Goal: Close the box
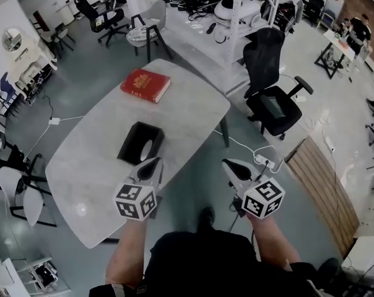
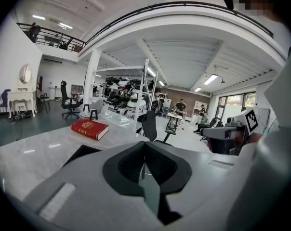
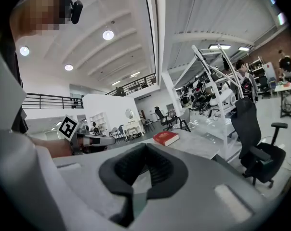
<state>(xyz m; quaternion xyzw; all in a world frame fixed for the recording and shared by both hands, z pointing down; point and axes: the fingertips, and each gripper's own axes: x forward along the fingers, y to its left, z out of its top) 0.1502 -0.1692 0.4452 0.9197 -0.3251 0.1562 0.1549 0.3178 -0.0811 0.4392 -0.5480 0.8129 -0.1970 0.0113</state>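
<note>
- We count one box (image 1: pixel 140 142), one book (image 1: pixel 145 85), one table (image 1: pixel 94 166).
- Left gripper (image 1: pixel 155 162) and right gripper (image 1: pixel 229 164), lower centre: we see both pairs of jaws together, empty.

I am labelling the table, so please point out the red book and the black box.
red book (image 1: pixel 145 85): head view, middle of its cover.
black box (image 1: pixel 130 142): head view, its dark left side.

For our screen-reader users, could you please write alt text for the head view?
A person's left gripper and right gripper, both shut and empty, face a black box on a pale table; a red book lies beyond.
</note>
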